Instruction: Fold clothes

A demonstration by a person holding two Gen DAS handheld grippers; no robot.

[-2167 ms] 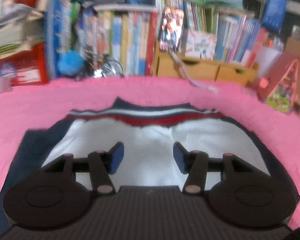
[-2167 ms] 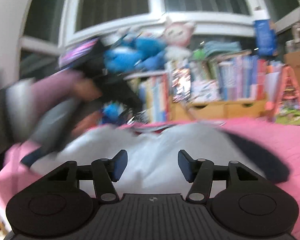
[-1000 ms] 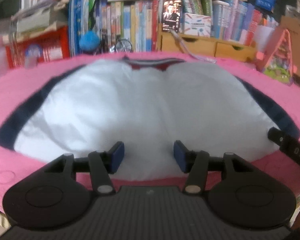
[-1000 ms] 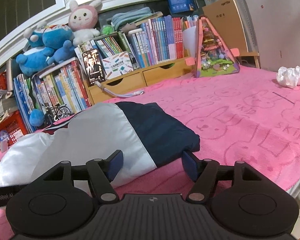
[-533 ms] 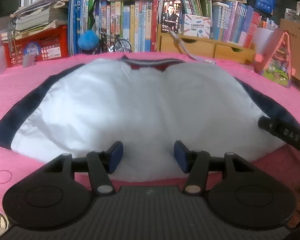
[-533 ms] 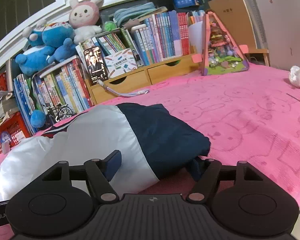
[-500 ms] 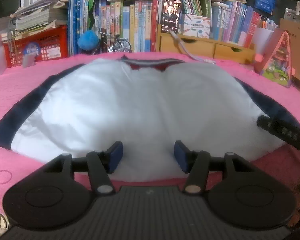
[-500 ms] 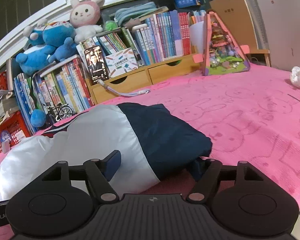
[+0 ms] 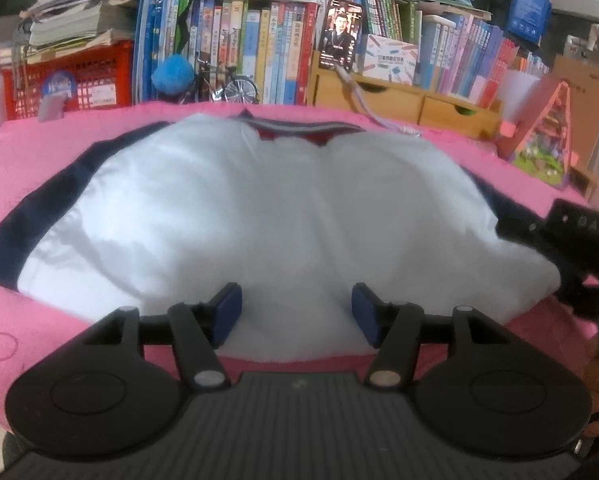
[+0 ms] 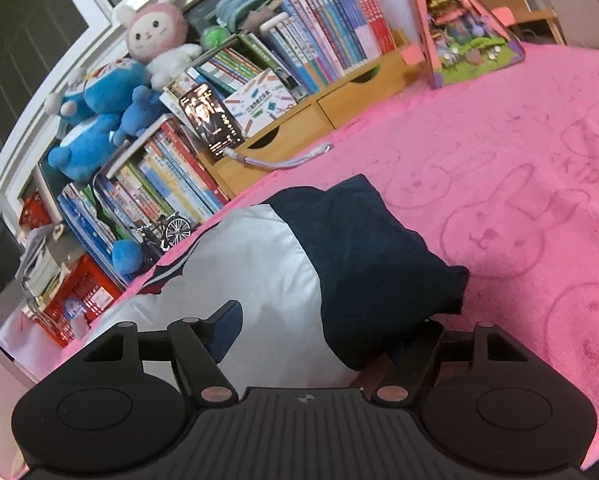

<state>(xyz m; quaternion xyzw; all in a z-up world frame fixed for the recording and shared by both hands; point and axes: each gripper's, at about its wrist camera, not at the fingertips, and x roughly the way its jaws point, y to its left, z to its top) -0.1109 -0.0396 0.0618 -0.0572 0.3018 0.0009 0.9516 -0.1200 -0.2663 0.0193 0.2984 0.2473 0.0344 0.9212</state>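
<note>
Left gripper (image 9: 295,312) has just been opening wider, nothing pinched, hovering at the jacket (image 9: 259,216) hem mid-frame; right gripper (image 10: 319,332), also open, has rolled around the navy sleeve (image 10: 375,264), so a sleeve fold's probably coming.

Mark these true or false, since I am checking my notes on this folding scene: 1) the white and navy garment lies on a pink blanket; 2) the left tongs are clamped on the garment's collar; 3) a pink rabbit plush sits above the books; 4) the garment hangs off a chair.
1) True: the white and navy fabric garment lies spread on the pink bunny-print blanket.
2) False: the left tongs stand open over the near white hem, far from the red-striped collar.
3) True: the pink rabbit plush toy sits above the row of upright books.
4) False: it rests flat on the blanket; the right tongs straddle its navy sleeve end.
</note>
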